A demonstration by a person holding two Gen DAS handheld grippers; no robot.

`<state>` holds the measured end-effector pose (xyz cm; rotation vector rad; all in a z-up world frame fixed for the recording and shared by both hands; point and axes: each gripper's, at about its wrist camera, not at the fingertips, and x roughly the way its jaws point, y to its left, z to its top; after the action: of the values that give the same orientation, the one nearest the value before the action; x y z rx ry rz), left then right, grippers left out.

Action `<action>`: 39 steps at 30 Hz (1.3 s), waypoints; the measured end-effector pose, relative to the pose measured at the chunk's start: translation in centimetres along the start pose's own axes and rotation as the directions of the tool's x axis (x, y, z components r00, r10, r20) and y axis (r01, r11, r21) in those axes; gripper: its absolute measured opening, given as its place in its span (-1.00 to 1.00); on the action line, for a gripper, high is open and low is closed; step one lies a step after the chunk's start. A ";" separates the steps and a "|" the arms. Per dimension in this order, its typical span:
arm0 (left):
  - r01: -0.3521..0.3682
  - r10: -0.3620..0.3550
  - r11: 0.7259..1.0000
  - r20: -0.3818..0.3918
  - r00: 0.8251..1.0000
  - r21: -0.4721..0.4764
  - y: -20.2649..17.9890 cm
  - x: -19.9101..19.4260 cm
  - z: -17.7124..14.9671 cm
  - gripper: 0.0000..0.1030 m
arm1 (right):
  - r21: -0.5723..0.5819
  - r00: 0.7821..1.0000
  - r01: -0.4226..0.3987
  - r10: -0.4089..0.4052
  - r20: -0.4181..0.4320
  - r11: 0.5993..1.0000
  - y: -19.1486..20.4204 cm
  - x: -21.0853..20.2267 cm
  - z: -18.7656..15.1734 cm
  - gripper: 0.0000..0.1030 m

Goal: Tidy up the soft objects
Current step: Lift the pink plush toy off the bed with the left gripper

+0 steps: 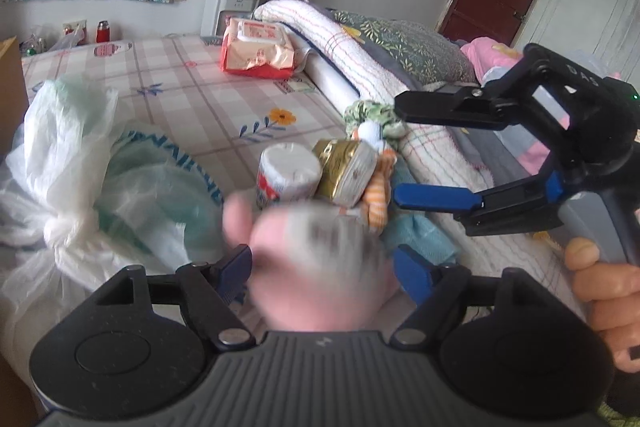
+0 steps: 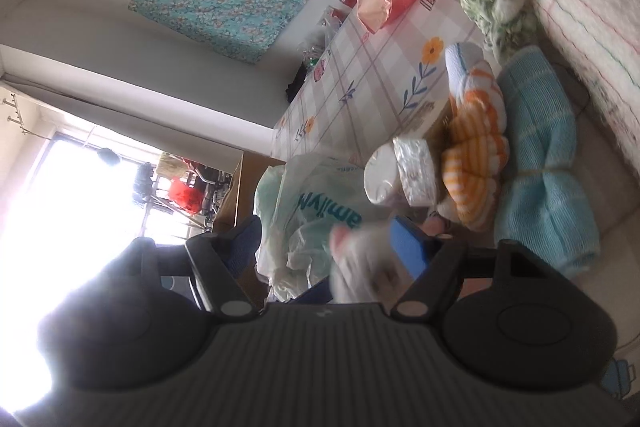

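A blurred pink and white soft toy (image 1: 316, 263) sits between the blue fingers of my left gripper (image 1: 324, 267), whose jaws press its sides. It also shows, blurred, in the right wrist view (image 2: 364, 263). My right gripper (image 1: 400, 151) is open and empty at the right, its black and blue fingers pointing left toward an orange-striped soft toy (image 1: 378, 195). In the right wrist view my right gripper (image 2: 328, 247) is tilted sideways, with that striped toy (image 2: 476, 155) and a folded light-blue towel (image 2: 548, 171) ahead. A green patterned cloth bundle (image 2: 500, 7) lies by the blanket.
A white plastic bag (image 1: 92, 187) lies at the left on the checked bed sheet (image 1: 200, 95). A white tissue roll (image 1: 286, 175) and a gold packet (image 1: 344, 171) stand mid-bed. A red wet-wipe pack (image 1: 260, 47) lies farther back. A rolled white blanket (image 1: 352, 59) runs along the right.
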<state>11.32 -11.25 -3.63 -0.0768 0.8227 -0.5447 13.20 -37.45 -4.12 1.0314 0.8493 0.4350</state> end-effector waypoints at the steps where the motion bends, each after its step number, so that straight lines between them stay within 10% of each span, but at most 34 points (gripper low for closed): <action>1: -0.005 0.005 1.000 -0.005 1.000 -0.002 0.1 -0.1 -0.4 0.57 | 0.004 1.000 0.001 -0.001 -0.002 1.000 -0.2 0.0 -0.3 0.40; 23: -0.033 0.033 0.999 -0.007 0.999 -0.026 0.6 -2.2 -5.0 0.57 | -0.076 0.997 0.062 -0.059 0.048 0.995 0.2 -2.0 -3.6 0.40; 39: -0.090 0.089 0.996 -0.057 0.994 -0.021 1.3 -1.3 -6.8 -0.12 | -0.227 0.971 0.232 -0.240 -0.007 0.946 2.2 3.3 -3.7 0.37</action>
<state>6.27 -8.55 -7.74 -0.0460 0.8826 -0.4545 12.44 -32.11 -4.40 0.7050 0.9198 0.3361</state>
